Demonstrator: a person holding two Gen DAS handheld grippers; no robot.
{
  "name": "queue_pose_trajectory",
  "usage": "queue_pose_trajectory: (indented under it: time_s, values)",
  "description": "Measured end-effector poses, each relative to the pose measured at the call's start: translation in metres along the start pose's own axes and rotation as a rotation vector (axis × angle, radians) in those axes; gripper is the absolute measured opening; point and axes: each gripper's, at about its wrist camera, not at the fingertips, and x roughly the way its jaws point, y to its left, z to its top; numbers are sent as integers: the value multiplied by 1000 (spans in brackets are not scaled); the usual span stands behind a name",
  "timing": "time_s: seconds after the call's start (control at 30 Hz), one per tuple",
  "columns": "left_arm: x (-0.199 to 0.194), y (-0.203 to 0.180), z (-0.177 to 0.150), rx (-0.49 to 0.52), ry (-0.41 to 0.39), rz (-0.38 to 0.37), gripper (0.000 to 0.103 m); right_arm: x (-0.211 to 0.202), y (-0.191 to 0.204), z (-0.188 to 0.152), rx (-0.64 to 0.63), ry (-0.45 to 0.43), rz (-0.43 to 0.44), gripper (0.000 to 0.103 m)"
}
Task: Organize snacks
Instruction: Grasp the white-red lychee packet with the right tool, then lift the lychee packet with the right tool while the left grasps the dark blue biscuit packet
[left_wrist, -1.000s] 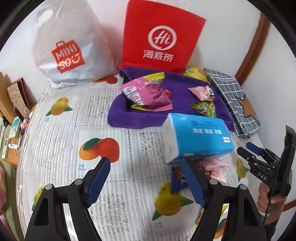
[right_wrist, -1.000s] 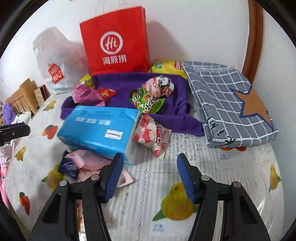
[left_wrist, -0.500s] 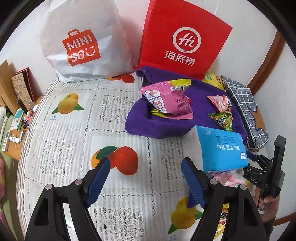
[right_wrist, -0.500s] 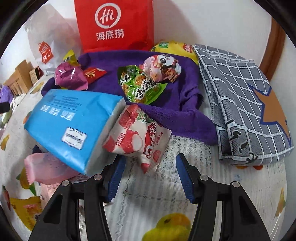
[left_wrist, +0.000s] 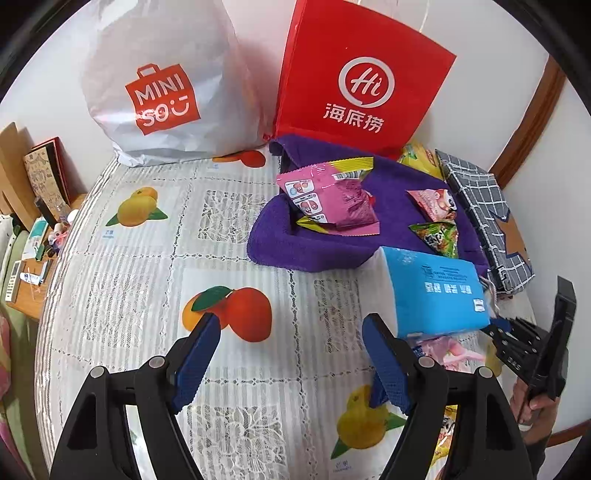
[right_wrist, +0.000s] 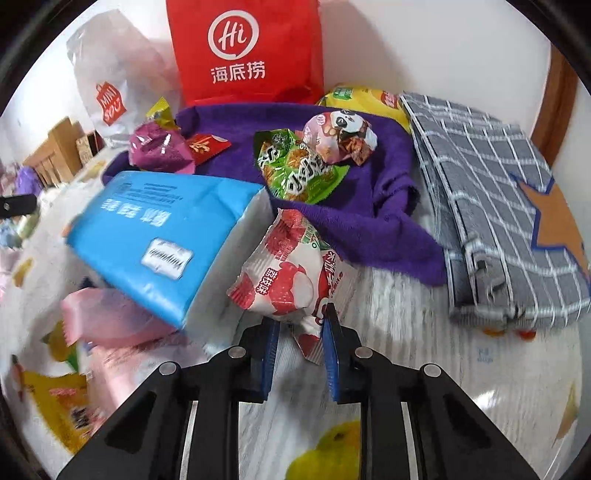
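Note:
My right gripper (right_wrist: 300, 325) is shut on the lower end of a red-and-white lychee snack packet (right_wrist: 291, 273) beside the blue tissue pack (right_wrist: 162, 236). A purple towel (right_wrist: 369, 218) behind holds a green packet (right_wrist: 295, 170), a panda packet (right_wrist: 340, 136), a magenta packet (right_wrist: 159, 151) and a small red one (right_wrist: 207, 146). My left gripper (left_wrist: 288, 343) is open and empty over the tablecloth. In its view I see the towel (left_wrist: 295, 247), pink packet (left_wrist: 332, 199), tissue pack (left_wrist: 432, 291) and the right gripper (left_wrist: 524, 343).
A red paper bag (left_wrist: 362, 81) and a white Miniso bag (left_wrist: 159, 92) stand at the back wall. A grey checked cloth (right_wrist: 498, 195) lies right. Pink (right_wrist: 110, 317) and yellow packets (right_wrist: 55, 402) lie under and left of the tissue pack. A yellow bag (right_wrist: 362, 98) sits behind the towel.
My right gripper moved forward and closed on the lychee packet. My left gripper moved forward and left, so the bags look nearer; it stayed open.

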Motion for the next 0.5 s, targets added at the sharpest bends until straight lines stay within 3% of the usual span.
queue_pose_trajectory:
  time_s: [0.1, 0.3, 0.4, 0.47, 0.5]
  values:
    - [-6, 0, -5, -2, -8, -7, 78, -21, -2, -14, 30, 6, 12, 22]
    - [-16, -7, -17, -2, -19, -36, 78, -52, -3, -51, 99, 98, -83, 23]
    - [-21, -14, -24, 6, -21, -59, 78, -60, 0, -62, 117, 101, -83, 27]
    - [-26, -18, -30, 16, -26, -67, 78, -67, 5, -67, 100, 80, -83, 44]
    - [-28, -19, -32, 20, -28, -68, 78, -72, 8, -70, 94, 63, -87, 58]
